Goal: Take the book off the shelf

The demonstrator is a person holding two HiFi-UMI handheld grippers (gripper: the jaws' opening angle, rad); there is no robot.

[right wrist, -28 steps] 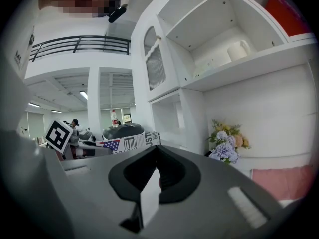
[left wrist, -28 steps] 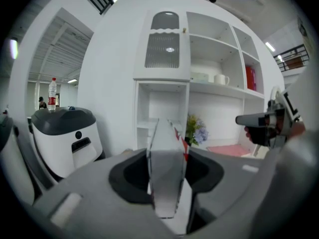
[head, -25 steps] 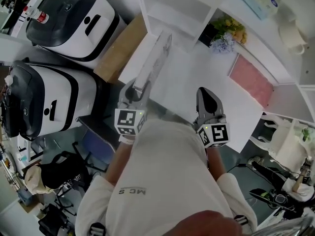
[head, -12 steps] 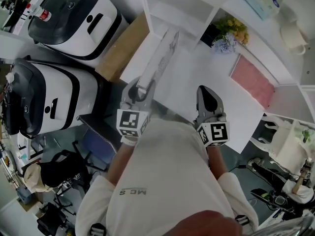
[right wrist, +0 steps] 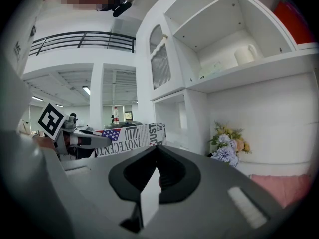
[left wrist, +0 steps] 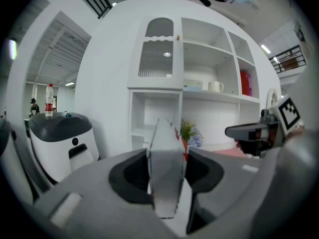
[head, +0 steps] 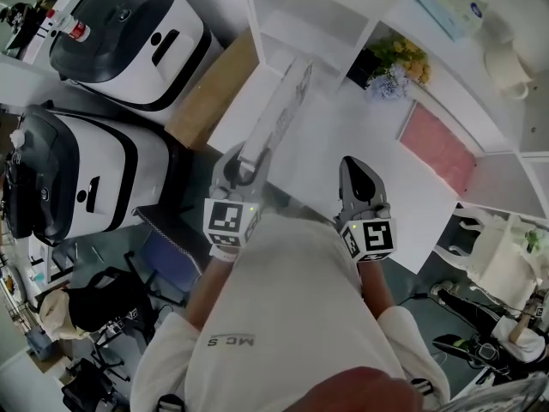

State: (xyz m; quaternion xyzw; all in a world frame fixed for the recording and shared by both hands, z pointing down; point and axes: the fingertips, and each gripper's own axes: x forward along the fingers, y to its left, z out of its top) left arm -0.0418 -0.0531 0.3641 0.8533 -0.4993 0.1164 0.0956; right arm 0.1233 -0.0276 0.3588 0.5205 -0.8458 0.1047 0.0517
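At the far left I see two white machines with dark grey tops [head: 129, 28] standing on the floor, and just right of them a brown cardboard box [head: 208, 88] against the left edge of the white bench [head: 343, 144]. My left gripper [head: 244, 163] is clenched on the near end of the book [head: 276, 114], with both pads pressed flat on its covers. The book stands on edge, off the shelf [head: 296, 24] and above the left part of the bench. Its far end points at the shelf's low open compartment. I cannot tell whether that end touches the shelf front. From the right gripper view its cover shows a stars-and-stripes print and a barcode. My right gripper [head: 360, 172] hovers over the near edge of the bench, well apart from the book, its jaws closed together on nothing. Farther right a bunch of yellow and pale blue flowers [head: 393, 65] stands at the back of the bench, with a pink mat [head: 439, 142] beside it. On the shelf board above sit a tissue box [head: 446, 3] and a white mug [head: 508, 58].
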